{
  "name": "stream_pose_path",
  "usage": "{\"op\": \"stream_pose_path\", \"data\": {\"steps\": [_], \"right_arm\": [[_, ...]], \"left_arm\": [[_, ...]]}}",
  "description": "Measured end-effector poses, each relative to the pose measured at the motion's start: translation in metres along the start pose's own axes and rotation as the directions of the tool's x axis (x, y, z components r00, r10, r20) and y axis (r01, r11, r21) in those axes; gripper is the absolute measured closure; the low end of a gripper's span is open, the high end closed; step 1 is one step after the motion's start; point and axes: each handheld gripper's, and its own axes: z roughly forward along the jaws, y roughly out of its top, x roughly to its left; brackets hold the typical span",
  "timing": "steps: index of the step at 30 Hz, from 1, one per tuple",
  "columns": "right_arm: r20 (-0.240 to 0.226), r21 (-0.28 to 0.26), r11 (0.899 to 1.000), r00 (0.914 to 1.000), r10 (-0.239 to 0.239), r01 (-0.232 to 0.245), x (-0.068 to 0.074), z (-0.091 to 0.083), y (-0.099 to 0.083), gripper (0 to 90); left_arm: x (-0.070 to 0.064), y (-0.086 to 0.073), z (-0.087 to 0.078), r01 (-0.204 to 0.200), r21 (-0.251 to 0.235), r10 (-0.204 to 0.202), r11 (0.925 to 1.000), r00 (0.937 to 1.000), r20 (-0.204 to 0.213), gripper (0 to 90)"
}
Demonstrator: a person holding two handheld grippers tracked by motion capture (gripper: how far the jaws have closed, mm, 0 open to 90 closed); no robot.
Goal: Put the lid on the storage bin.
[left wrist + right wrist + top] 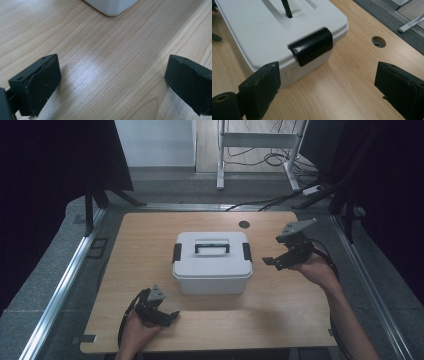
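judging the white box rigid, slick; we'd grab its black latch; both grippers, left gripper and right gripper, gape apart.

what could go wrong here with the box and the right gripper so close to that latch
The right gripper is open beside the box's right latch. If a jaw catches only the latch's edge, it may slip off. Pulling on it could also slide the box, since nothing holds it: the left gripper is open near the table's front edge, apart from the box.
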Motion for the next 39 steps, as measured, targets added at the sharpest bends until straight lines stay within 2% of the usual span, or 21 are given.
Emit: {"op": "stream_pose_path", "data": {"steps": [7,13,18,26,35,39], "right_arm": [[0.044,-0.016,0.999,0.9980,0.045,-0.045,0.000,-0.003,-0.026,6.9],[0.075,-0.011,0.997,0.9946,0.072,-0.071,0.006,0.005,-0.052,7.2],[0.093,-0.017,0.995,0.9911,0.096,-0.095,0.015,0.017,-0.073,7.2],[0.075,-0.019,0.988,0.9856,0.151,-0.150,0.031,0.047,-0.115,6.7],[0.057,-0.005,0.972,0.9702,0.235,-0.235,0.048,0.079,-0.158,6.4],[0.083,0.012,0.976,0.9729,0.216,-0.217,0.053,0.082,-0.160,5.3]], "left_arm": [[0.000,0.000,0.000,0.001,-0.001,-0.001,1.0000,1.0000,0.000,0.7],[0.000,0.000,0.000,0.000,-0.001,0.000,1.0000,1.0000,-0.001,0.7],[0.000,0.000,0.000,-0.001,0.001,0.001,1.0000,1.0000,0.000,0.7],[0.000,0.000,0.000,0.002,-0.001,-0.002,1.0000,1.0000,0.000,0.7],[0.000,0.000,0.000,0.002,0.000,-0.002,1.0000,1.0000,0.000,0.6],[0.000,0.000,0.000,0.002,0.000,-0.002,1.0000,1.0000,0.000,0.6]]}}
